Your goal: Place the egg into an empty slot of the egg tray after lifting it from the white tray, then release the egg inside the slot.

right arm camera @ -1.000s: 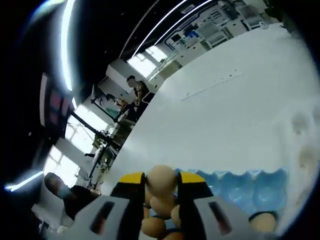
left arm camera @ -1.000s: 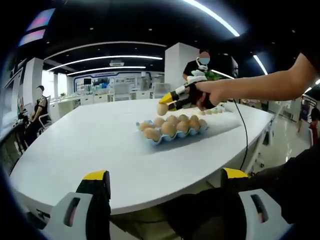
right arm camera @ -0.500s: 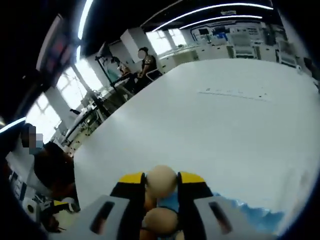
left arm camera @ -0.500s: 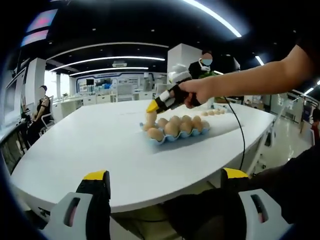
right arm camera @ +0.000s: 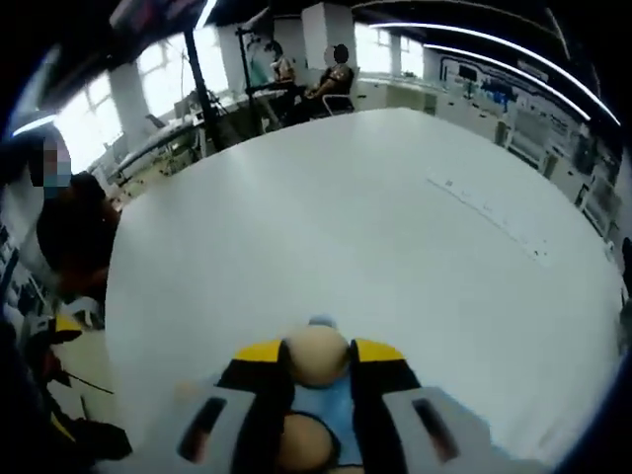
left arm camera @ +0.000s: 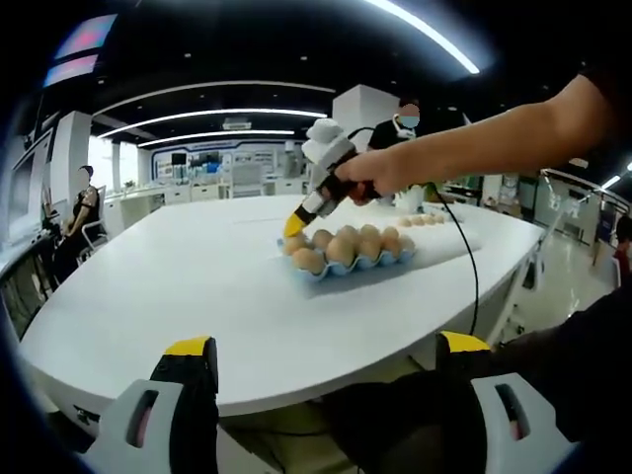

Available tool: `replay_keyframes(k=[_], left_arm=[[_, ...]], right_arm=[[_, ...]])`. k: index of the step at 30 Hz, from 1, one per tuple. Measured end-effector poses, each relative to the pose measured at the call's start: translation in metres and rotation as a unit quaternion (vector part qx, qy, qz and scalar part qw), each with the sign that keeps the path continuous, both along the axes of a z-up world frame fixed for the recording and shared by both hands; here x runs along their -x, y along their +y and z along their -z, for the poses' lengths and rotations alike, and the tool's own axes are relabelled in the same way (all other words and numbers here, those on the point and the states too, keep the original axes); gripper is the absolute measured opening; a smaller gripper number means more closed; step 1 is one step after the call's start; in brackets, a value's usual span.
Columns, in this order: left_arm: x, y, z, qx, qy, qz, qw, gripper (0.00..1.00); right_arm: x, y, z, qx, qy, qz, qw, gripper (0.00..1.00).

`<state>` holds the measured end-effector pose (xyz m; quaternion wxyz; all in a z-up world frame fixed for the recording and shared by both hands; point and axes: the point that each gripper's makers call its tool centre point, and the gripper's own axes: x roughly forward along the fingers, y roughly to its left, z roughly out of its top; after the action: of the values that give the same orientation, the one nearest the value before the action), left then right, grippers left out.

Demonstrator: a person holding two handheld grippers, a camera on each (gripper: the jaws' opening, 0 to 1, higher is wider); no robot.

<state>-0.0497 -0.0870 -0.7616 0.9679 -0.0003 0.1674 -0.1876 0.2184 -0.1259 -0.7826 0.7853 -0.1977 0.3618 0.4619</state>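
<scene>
In the right gripper view, we are holding the right tool [right arm camera: 316, 357] with its two yellow-tipped jaws clamped on the egg [right arm camera: 315, 354]. The egg is a pale tan, matte, rounded form, pinched on both sides between the jaw tips, with its upper surface showing above them. Directly below it, between the jaws, we are seeing the light blue egg tray [right arm camera: 332, 415] and another egg [right arm camera: 302, 444] of the same tan colour already seated in the tray. The white desk [right arm camera: 346, 237] is spreading out beyond the jaws.

In the left gripper view, we are seeing the right tool [left arm camera: 293, 226] from the side, tilted downward in a hand [left arm camera: 367, 181] and reaching in over the near-left corner of the egg tray [left arm camera: 346, 265]. Its yellow tips are standing right at the tray's corner; the held egg is too small here to separate from those around it, so we cannot tell whether it is touching the slot. The tray is lying on the desk [left arm camera: 197, 296] and is carrying rows of tan eggs [left arm camera: 341, 247]. More small pale eggs are sitting on the white tray [left arm camera: 434, 219] behind it, near the arm.

We are holding the left tool [left arm camera: 326, 380] low, just off the near edge of the desk, its jaws standing wide apart with nothing between them.
</scene>
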Motion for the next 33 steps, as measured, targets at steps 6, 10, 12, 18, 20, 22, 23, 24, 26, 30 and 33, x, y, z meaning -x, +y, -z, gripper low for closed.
replay_keyframes(k=[6, 10, 12, 18, 20, 22, 23, 24, 26, 30, 33], left_arm=[[0.001, 0.003, 0.002, 0.0, 0.001, -0.005, 1.0, 0.93], [0.001, 0.002, 0.004, 0.0, 0.004, -0.006, 1.0, 0.93], [0.001, 0.001, 0.003, 0.001, 0.003, -0.005, 1.0, 0.93], [0.0, -0.003, 0.002, 0.002, 0.001, -0.001, 1.0, 0.93], [0.0, -0.005, 0.001, 0.002, 0.001, 0.0, 1.0, 0.93], [0.0, -0.005, 0.001, -0.001, 0.0, 0.001, 1.0, 0.93], [0.0, -0.005, 0.001, -0.001, 0.0, 0.001, 1.0, 0.93], [0.0, -0.004, 0.001, 0.0, 0.0, 0.001, 1.0, 0.93], [0.001, -0.003, 0.001, 0.0, 0.0, 0.001, 1.0, 0.93], [0.001, -0.002, 0.002, -0.003, 0.003, 0.001, 1.0, 0.93], [0.0, -0.003, 0.0, -0.002, 0.001, 0.002, 1.0, 0.93]], right_arm=[[-0.003, 0.001, 0.0, -0.001, -0.008, -0.011, 0.9999, 0.25], [-0.003, 0.004, -0.009, -0.024, -0.022, -0.018, 0.9993, 0.23], [-0.007, 0.006, -0.014, -0.035, -0.026, -0.013, 0.999, 0.23], [0.001, 0.005, -0.023, -0.074, -0.034, -0.014, 0.9966, 0.23], [0.005, 0.003, -0.024, -0.089, -0.032, -0.004, 0.9955, 0.23], [0.002, 0.001, -0.026, -0.105, -0.039, -0.006, 0.9937, 0.23], [0.001, 0.0, -0.03, -0.121, -0.05, -0.009, 0.9914, 0.23], [-0.001, -0.002, -0.033, -0.134, -0.057, -0.005, 0.9894, 0.23], [0.001, -0.005, -0.041, -0.157, -0.07, -0.012, 0.9851, 0.23], [-0.004, -0.016, -0.05, -0.188, -0.077, -0.005, 0.9791, 0.23], [-0.004, -0.033, -0.053, -0.203, -0.084, -0.008, 0.9755, 0.23]])
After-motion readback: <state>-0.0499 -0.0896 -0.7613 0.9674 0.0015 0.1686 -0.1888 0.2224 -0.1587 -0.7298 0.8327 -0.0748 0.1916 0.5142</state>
